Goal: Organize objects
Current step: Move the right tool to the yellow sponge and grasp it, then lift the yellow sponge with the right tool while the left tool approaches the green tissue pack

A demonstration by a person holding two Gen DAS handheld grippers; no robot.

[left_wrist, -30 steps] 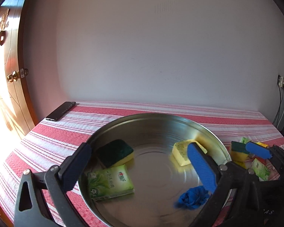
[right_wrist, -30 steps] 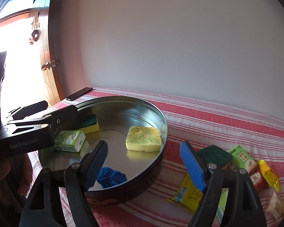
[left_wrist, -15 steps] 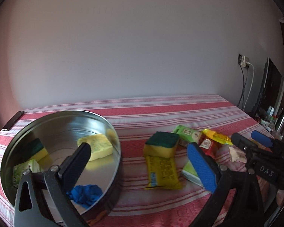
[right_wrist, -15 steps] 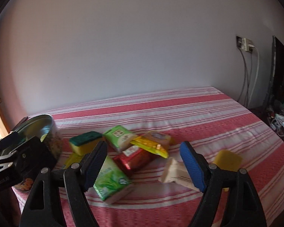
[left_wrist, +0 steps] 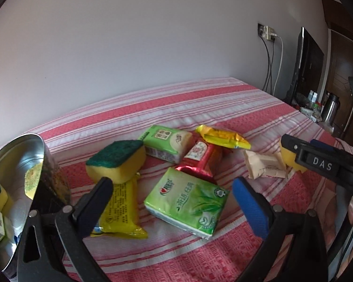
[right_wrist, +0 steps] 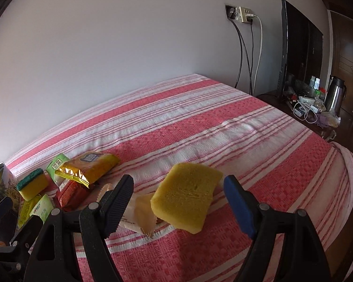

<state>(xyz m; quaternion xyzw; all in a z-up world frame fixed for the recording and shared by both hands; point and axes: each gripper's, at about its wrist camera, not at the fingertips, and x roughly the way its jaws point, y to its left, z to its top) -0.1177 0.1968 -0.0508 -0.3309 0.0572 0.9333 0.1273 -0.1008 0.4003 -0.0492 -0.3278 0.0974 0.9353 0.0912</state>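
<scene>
Right gripper (right_wrist: 177, 208) spread wide, holding nothing, hovering low over plain yellow sponge (right_wrist: 187, 203); sponge framed between the pads but untouched. Sponge lying alone toward right side of striped bedspread (right_wrist: 258, 141), one corner resting on beige wrapper (right_wrist: 138, 213). Left gripper (left_wrist: 170, 208) likewise wide open and empty, aimed at green tissue pack (left_wrist: 188, 201) in the pile near left edge. Pile also: green-topped sponge (left_wrist: 116, 162), yellow snack packet (left_wrist: 120, 213), red pouch (left_wrist: 201, 158), gold packet (left_wrist: 223, 137), second tissue pack (left_wrist: 167, 142). Round metal tin (left_wrist: 14, 164) at far left edge, already partly loaded.

Likely step: pick up plain sponge, carry to tin. Advice: descend straight, centre pads on the short sides, close gently since foam compresses, lift clear of the wrapper underneath to avoid dragging it along.
</scene>
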